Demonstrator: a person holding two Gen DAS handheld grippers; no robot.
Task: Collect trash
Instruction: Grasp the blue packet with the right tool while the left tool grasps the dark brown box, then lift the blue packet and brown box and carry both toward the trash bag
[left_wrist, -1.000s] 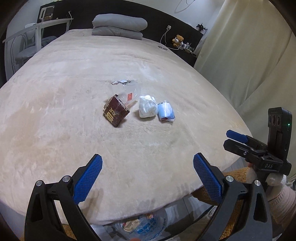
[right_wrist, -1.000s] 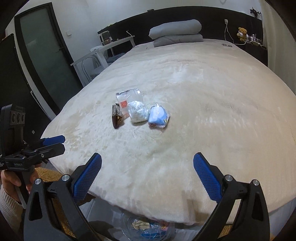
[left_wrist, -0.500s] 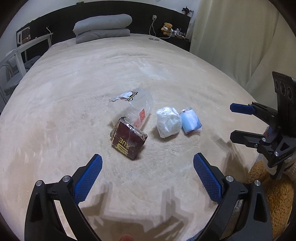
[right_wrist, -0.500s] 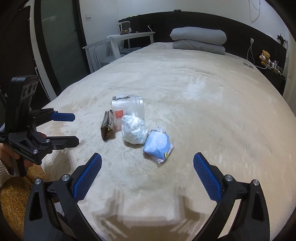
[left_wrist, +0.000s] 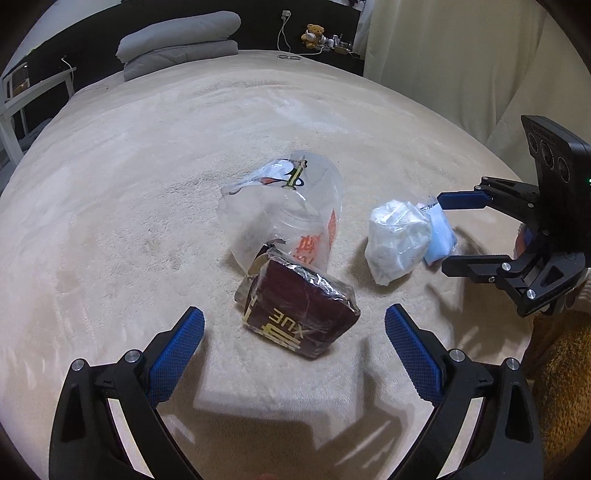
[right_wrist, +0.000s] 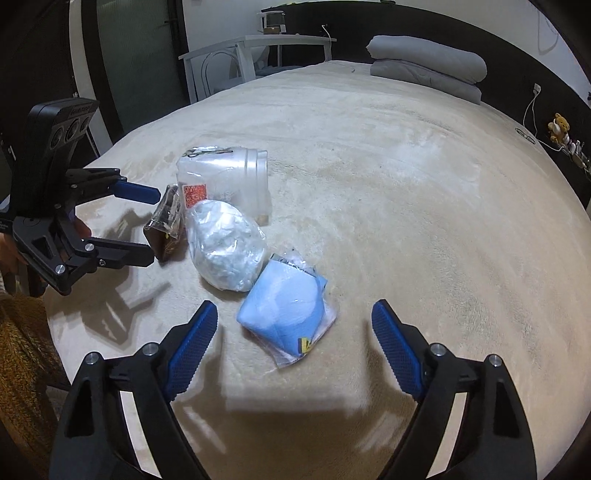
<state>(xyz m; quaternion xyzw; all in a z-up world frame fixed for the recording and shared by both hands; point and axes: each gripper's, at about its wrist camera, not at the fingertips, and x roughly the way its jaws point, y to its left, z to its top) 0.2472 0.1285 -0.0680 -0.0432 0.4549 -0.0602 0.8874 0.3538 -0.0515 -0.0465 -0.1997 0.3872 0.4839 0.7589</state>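
Four pieces of trash lie together on the beige bed (left_wrist: 110, 221). A dark red wrapped box (left_wrist: 301, 315) lies just ahead of my open left gripper (left_wrist: 293, 345). Behind it lies a clear plastic cup (left_wrist: 284, 214) on its side. A crumpled white bag (left_wrist: 399, 240) and a light blue packet (left_wrist: 439, 236) lie to the right. In the right wrist view the blue packet (right_wrist: 286, 314) sits between the tips of my open right gripper (right_wrist: 295, 332), with the white bag (right_wrist: 225, 243), cup (right_wrist: 229, 181) and box (right_wrist: 166, 229) beyond. Each gripper shows in the other's view, my right one (left_wrist: 454, 229) and my left one (right_wrist: 142, 225).
Folded grey bedding (left_wrist: 177, 40) lies at the head of the bed by a dark headboard. A white desk and chair (right_wrist: 255, 51) stand off one side, a curtain (left_wrist: 461, 55) off the other. A teddy bear (left_wrist: 312, 35) sits on a shelf.
Both grippers have moved forward over the bed and down toward the trash. The box now lies just ahead of my left gripper and the blue packet at my right gripper's tips.
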